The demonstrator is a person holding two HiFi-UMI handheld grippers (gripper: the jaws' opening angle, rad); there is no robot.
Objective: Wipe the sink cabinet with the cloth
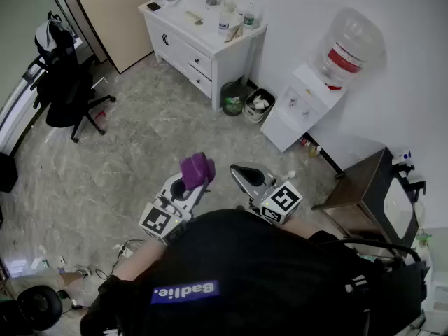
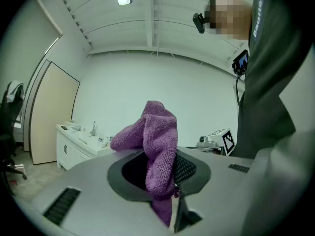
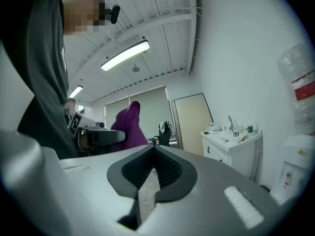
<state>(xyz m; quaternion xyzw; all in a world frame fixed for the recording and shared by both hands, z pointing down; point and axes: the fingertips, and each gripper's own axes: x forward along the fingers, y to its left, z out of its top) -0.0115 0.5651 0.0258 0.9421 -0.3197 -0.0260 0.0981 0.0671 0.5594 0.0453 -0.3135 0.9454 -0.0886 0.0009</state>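
The person's black-shirted torso [image 1: 266, 278] is hiding both arms in the head view. The crumpled purple terry cloth [image 2: 160, 141] is sticking up from the left tongs [image 1: 190, 187], which are clamping its lower end. The right tongs [image 3: 151, 161] are pressing together on nothing. The white sink cabinet [image 1: 203, 47] is standing well apart, across open grey marbled floor [image 1: 140, 145], with a black office chair [image 1: 66, 89] crowding the left edge.

sink cabinet [image 1: 210, 54]: stuff on top is too small to identify in head view. cloth [image 2: 158, 146] drapes over the left gripper [image 2: 165, 191], pinch point hidden. Person's torso [image 1: 259, 278] hides both hands and the back of the right gripper [image 1: 246, 177]. water dispenser [image 3: 298, 166] is cut by the right gripper view's edge.
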